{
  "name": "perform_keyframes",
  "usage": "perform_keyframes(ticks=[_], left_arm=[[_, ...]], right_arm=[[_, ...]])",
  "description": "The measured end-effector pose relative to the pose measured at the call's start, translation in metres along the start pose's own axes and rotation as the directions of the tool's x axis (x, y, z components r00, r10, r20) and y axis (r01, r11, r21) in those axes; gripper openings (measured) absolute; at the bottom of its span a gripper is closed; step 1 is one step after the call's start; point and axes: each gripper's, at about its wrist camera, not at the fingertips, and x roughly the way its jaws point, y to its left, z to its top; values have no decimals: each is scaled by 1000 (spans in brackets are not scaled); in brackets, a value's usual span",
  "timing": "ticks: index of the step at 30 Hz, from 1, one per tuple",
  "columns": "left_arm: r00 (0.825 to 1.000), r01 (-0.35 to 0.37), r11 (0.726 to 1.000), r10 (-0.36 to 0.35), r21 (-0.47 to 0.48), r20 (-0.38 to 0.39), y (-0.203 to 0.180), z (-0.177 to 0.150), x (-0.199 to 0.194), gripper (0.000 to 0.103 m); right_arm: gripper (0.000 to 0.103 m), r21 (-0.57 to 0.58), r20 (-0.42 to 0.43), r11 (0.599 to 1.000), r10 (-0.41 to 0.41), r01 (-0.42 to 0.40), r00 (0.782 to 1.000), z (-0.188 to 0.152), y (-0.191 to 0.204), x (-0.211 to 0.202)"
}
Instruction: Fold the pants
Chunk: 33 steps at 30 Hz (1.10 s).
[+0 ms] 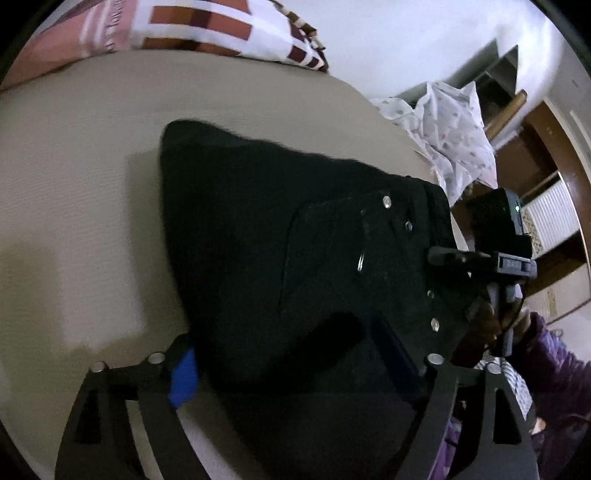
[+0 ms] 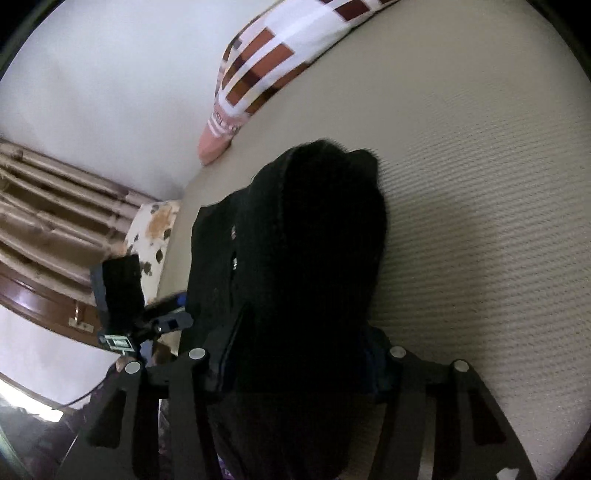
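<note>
The black pants (image 1: 280,236) lie folded on the beige bed sheet (image 1: 74,166), with metal rivets and a pocket on top. My left gripper (image 1: 291,369) stands wide open over the near edge of the pants, one blue pad (image 1: 183,376) to the left of the cloth. In the left wrist view my right gripper (image 1: 495,266) is at the right edge by the waistband. In the right wrist view the pants (image 2: 306,236) fill the middle and my right gripper (image 2: 295,369) is open around the near fold. The left gripper (image 2: 162,314) shows at the left edge there.
A checked red and white pillow (image 1: 207,29) lies at the head of the bed, also in the right wrist view (image 2: 273,62). A white spotted cloth (image 1: 454,140) is heaped at the bed's right edge. A curtain (image 2: 48,206) and wooden furniture (image 1: 554,206) stand beyond the bed.
</note>
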Motion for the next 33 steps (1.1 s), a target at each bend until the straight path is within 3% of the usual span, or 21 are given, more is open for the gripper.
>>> perform_keyframes(ticks=[3, 8, 14, 17, 20, 24, 28, 33], left_arm=[[999, -36, 999, 37, 34, -18, -11, 4, 8, 97], [981, -190, 967, 196, 167, -17, -35, -3, 21, 99], [979, -203, 972, 200, 121, 33, -33, -4, 19, 97], [971, -240, 962, 234, 130, 56, -33, -10, 17, 91], [962, -270, 956, 263, 113, 72, -30, -9, 16, 78], [954, -292, 953, 284, 84, 93, -25, -7, 12, 56], [940, -330, 939, 317, 99, 124, -33, -8, 8, 36], [926, -368, 919, 349, 139, 147, -43, -9, 2, 27]], right_arm=[[47, -13, -8, 1000, 10, -10, 1000, -3, -3, -2], [45, -1, -24, 1000, 19, -19, 1000, -2, -8, -5], [49, 39, -21, 999, 29, -28, 999, 3, -6, 0], [50, 90, -23, 995, 38, -36, 999, 6, -10, 0], [50, 120, -24, 992, 31, -28, 999, 8, -9, 3], [41, -3, -11, 997, -74, 74, 997, 5, 9, 8], [35, -6, 17, 998, -59, 59, 998, 2, 9, 7], [32, 1, 54, 1000, -29, 29, 998, 1, 14, 4]])
